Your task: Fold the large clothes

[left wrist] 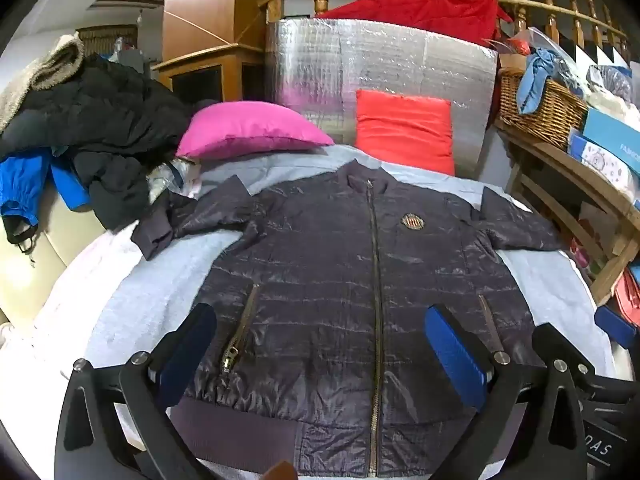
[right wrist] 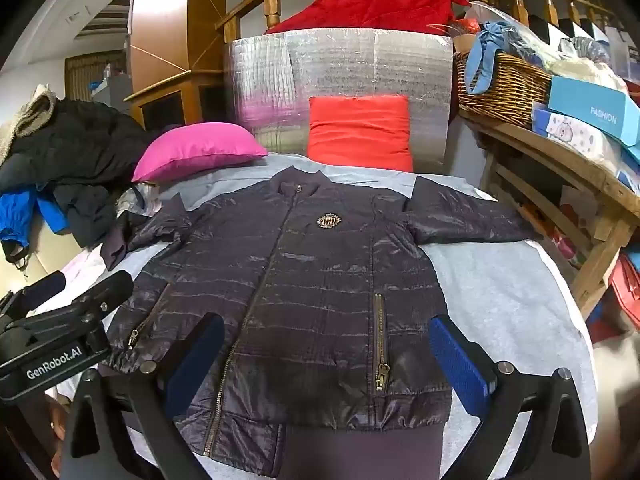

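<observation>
A dark navy quilted jacket [left wrist: 332, 264] lies flat and zipped, front up, on a grey blanket [left wrist: 160, 280], collar at the far end. Its picture-left sleeve [left wrist: 160, 232] is bent and crumpled. The other sleeve [right wrist: 472, 212] stretches toward the bed's right edge. My left gripper [left wrist: 320, 356] hovers open above the hem on the left half, nothing between its blue pads [left wrist: 456, 356]. My right gripper [right wrist: 328, 364] is open too, above the hem by the right pocket zipper [right wrist: 380, 348]. Each gripper shows in the other's view: the left gripper [right wrist: 86, 284] and the right gripper [left wrist: 580, 326].
A pink pillow [left wrist: 248, 128] and an orange-red pillow [left wrist: 404, 128] lean on a silver foil panel [left wrist: 360, 60] at the far end. Dark and blue clothes [left wrist: 92, 120] pile up at the left. A wooden shelf [right wrist: 560, 152] with a wicker basket [right wrist: 500, 92] and boxes stands at the right.
</observation>
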Motion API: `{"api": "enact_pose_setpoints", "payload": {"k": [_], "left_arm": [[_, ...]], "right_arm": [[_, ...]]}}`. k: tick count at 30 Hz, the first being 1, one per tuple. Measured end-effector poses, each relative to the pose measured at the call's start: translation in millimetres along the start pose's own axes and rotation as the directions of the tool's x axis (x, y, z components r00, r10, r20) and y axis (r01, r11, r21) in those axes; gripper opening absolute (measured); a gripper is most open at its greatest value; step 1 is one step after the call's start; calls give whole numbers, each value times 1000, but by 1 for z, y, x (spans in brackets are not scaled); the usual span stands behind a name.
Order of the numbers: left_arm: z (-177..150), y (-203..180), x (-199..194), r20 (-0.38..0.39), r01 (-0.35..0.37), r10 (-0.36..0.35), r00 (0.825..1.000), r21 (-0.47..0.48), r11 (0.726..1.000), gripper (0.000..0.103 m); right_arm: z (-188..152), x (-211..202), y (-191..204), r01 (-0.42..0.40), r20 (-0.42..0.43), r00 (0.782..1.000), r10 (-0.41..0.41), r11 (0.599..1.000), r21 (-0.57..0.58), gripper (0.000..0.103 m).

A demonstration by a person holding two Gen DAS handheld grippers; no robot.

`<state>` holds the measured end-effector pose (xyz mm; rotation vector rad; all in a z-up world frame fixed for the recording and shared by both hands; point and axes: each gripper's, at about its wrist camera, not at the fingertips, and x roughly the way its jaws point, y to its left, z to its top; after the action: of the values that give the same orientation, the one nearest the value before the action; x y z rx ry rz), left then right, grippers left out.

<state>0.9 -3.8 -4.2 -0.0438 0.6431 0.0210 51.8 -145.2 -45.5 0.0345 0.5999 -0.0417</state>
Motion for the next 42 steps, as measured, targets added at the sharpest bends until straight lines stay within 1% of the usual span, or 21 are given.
{"api": "enact_pose_setpoints", "payload": {"k": [5, 6, 8, 9, 11, 12, 18, 23, 42], "left_arm": [[-4, 1, 1, -20, -4, 4, 1000, 18, 1000, 103], [-4, 2, 3, -23, -7, 8, 1000, 17, 1000, 103], [-4, 3, 3, -22, -14, 14, 1000, 14, 1000, 103], [-5, 4, 3, -24, -12, 12, 1000, 12, 1000, 103], [-5, 5, 4, -30, -8, 8, 1000, 9, 1000, 103], [-5, 5, 4, -31, -9, 9, 999, 8, 1000, 103], [-7, 4, 4, -34, -10, 11, 999, 15, 1000, 103], [-9, 5, 5, -40, 2, -1, 999, 11, 1000, 103], [-9, 4, 7, -48, -4, 4, 999, 6, 1000, 103]], "right_arm": [[1, -3, -2, -3, 13, 1000, 3, 1000, 2, 103], [-5, 4, -2, 2, 5, 1000, -2, 1000, 3, 103], [-6, 5, -4, 3, 8, 1000, -3, 1000, 3, 103], [0, 3, -4, 6, 0, 1000, -6, 1000, 1, 103], [1, 5, -7, 3, 1, 1000, -3, 1000, 6, 103], [0, 0, 0, 11, 8, 1000, -11, 1000, -1, 103], [1, 0, 0, 11, 8, 1000, -11, 1000, -1, 103], [2, -1, 0, 15, 9, 1000, -15, 1000, -2, 103], [2, 0, 2, 16, 8, 1000, -16, 1000, -15, 103]]}}
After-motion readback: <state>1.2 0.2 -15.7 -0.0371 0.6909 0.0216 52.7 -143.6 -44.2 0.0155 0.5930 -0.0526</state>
